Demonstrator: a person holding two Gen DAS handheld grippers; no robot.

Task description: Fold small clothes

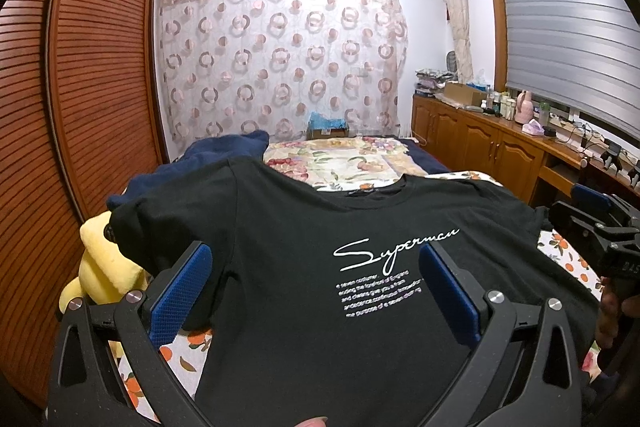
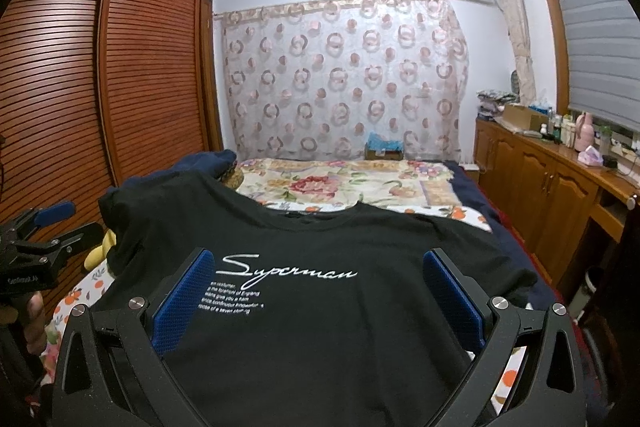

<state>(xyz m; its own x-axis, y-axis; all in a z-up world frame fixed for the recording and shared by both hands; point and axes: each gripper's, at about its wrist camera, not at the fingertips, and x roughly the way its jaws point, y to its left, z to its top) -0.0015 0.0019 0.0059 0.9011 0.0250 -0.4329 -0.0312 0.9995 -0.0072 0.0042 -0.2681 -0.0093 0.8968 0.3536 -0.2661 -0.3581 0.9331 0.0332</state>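
A black T-shirt [image 1: 304, 291] with white "Superman" lettering lies spread front-up on the bed, collar at the far side. My left gripper [image 1: 314, 255] hovers open over its left half, blue pads wide apart and holding nothing. It also shows at the left edge of the right wrist view as the left gripper [image 2: 60, 223], a hand under it. My right gripper [image 2: 320, 259] stands open over the T-shirt [image 2: 320, 307], the print between its fingers. At the left wrist view's right edge the right gripper [image 1: 588, 215] sits beside the shirt's right sleeve.
A yellow plush toy [image 1: 100, 267] lies by the shirt's left sleeve, with a navy garment [image 1: 216, 155] beyond it. A floral blanket [image 2: 344, 183] covers the far bed, and a cardboard box [image 2: 384, 149] stands at its end. A slatted wardrobe [image 2: 152, 75] rises on the left; wooden cabinets [image 2: 540, 179] line the right.
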